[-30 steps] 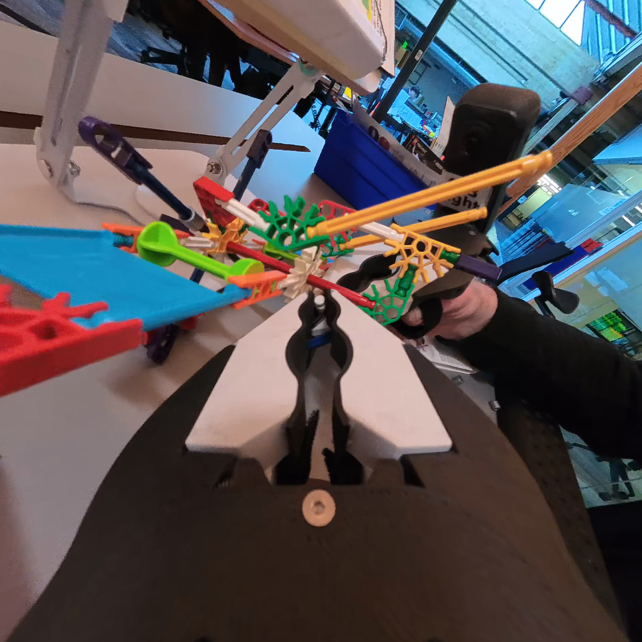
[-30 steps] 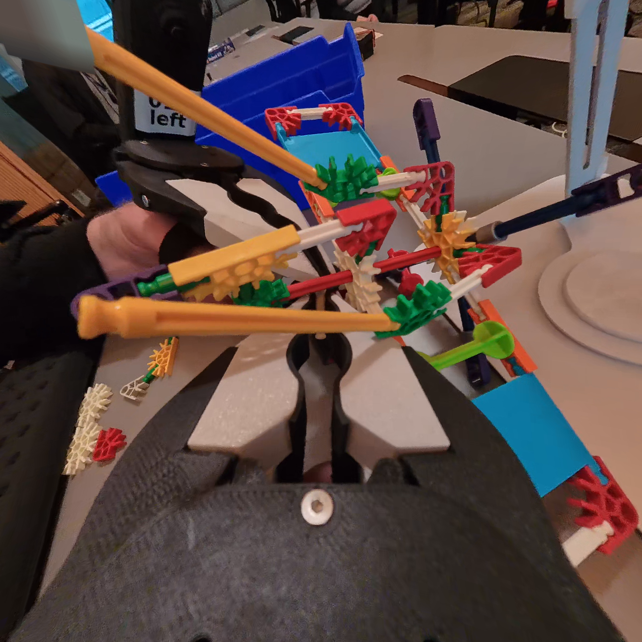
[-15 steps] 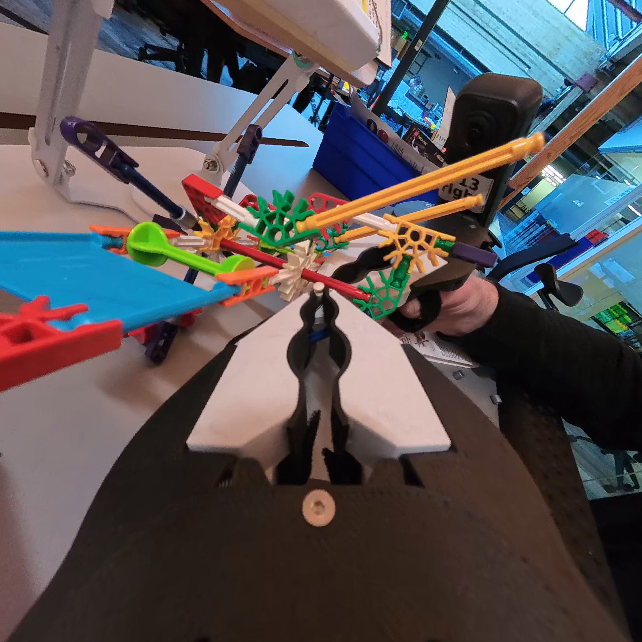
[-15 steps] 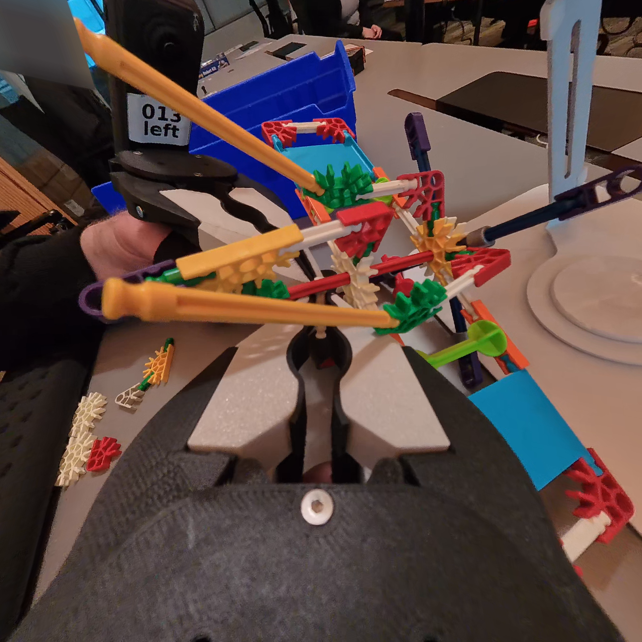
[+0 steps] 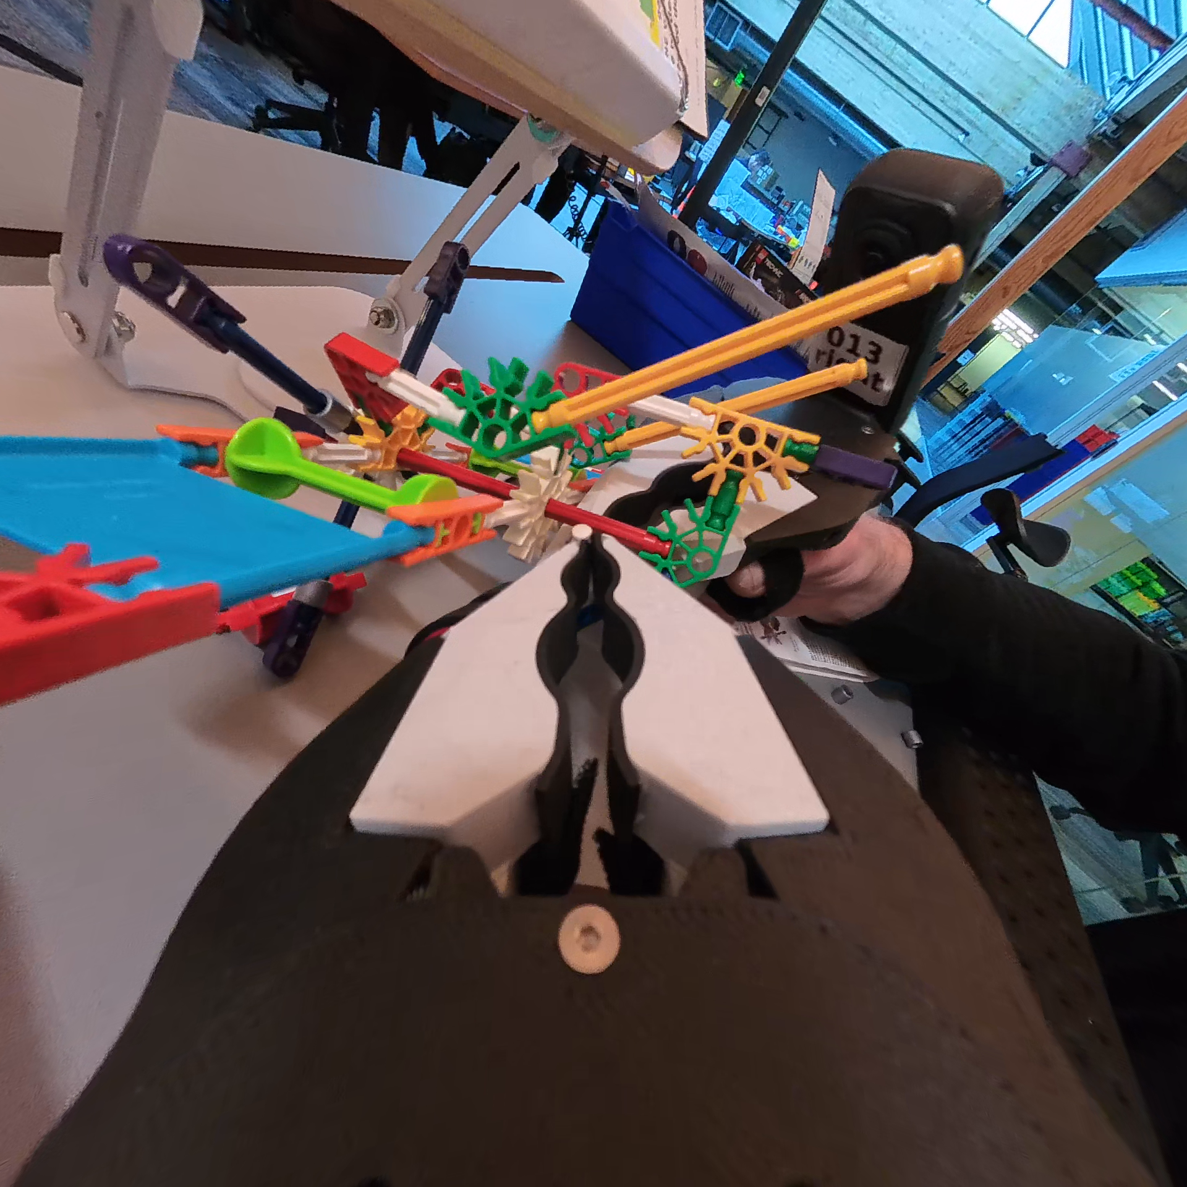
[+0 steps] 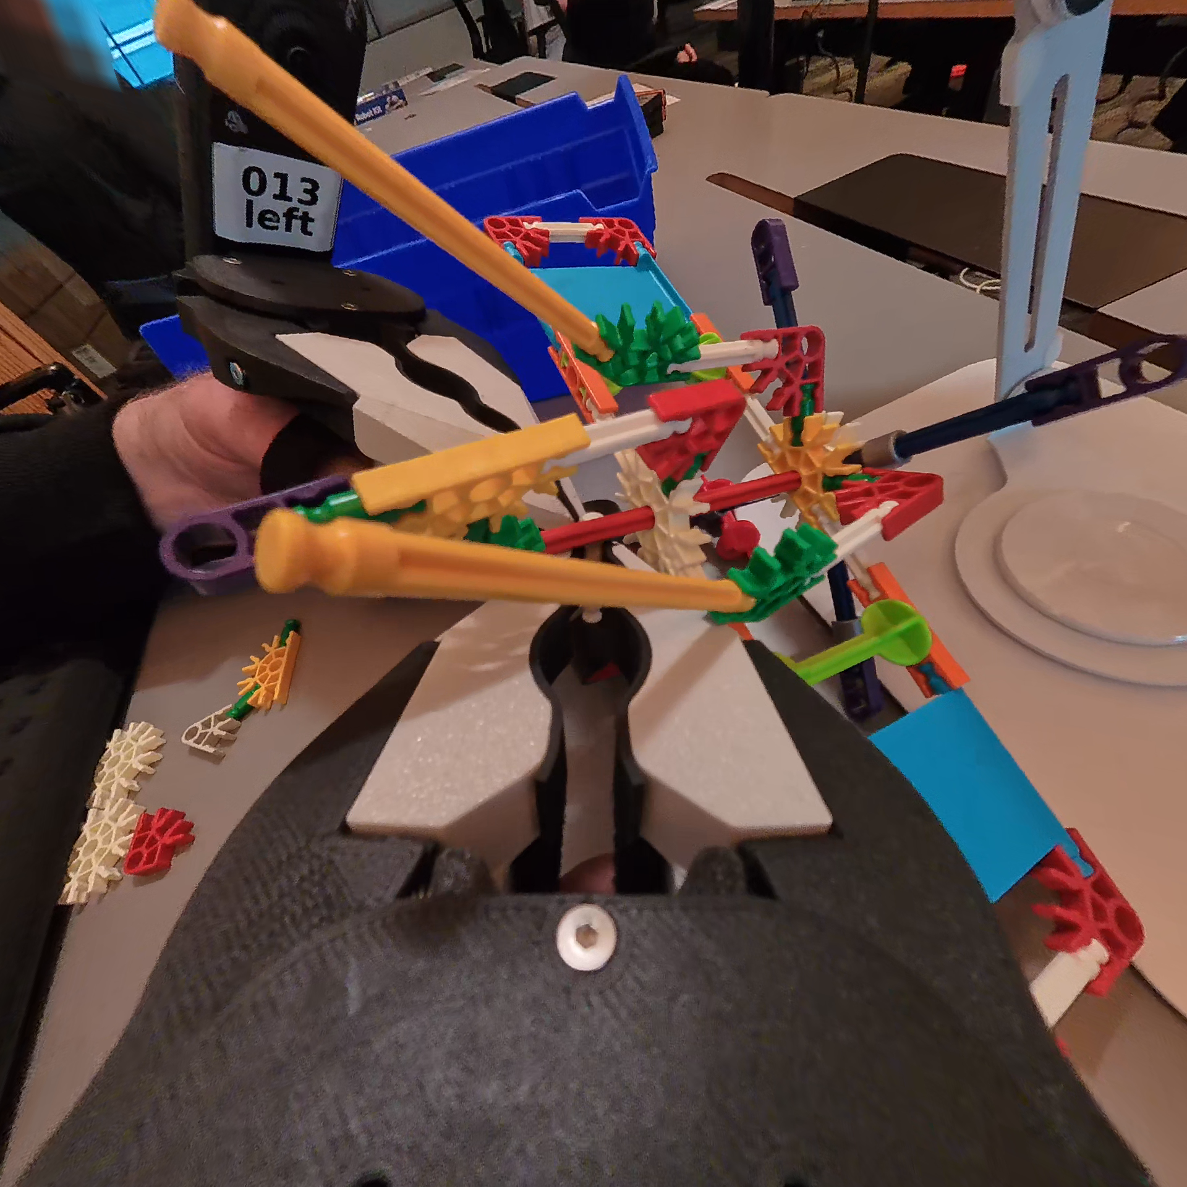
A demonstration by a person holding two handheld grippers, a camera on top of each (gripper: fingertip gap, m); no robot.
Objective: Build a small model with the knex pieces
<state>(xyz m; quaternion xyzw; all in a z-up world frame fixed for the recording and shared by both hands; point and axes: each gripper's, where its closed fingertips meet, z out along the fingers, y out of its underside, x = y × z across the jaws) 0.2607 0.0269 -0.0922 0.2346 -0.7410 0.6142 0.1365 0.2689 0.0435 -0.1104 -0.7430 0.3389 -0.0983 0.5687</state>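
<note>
A toy model of coloured plastic rods and connectors (image 5: 533, 501) is held between both grippers, partly resting on the table. It has two long yellow rods (image 5: 738, 340), a red rod, green, yellow and white connectors, and blue panels (image 5: 160, 514). My left gripper (image 5: 588, 546) is shut on a short white rod end on the model's near side. My right gripper (image 6: 594, 616) is shut on a white rod end under the model (image 6: 668, 514). Each view shows the other gripper on the model's far side, with a hand (image 5: 835, 571) in a black sleeve.
A blue bin (image 6: 514, 186) stands behind the model. A white stand (image 6: 1040, 193) with a round base (image 6: 1092, 565) is to the right. Several loose connectors (image 6: 122, 809) lie on the table at the left. A chair shows at the table's edge (image 5: 1021, 533). Both grippers' tips are close together, under 4 cm apart.
Both grippers keep their hold. In the right wrist view the model and the left gripper have shifted a little to the right and the long yellow rods have swung with them.
</note>
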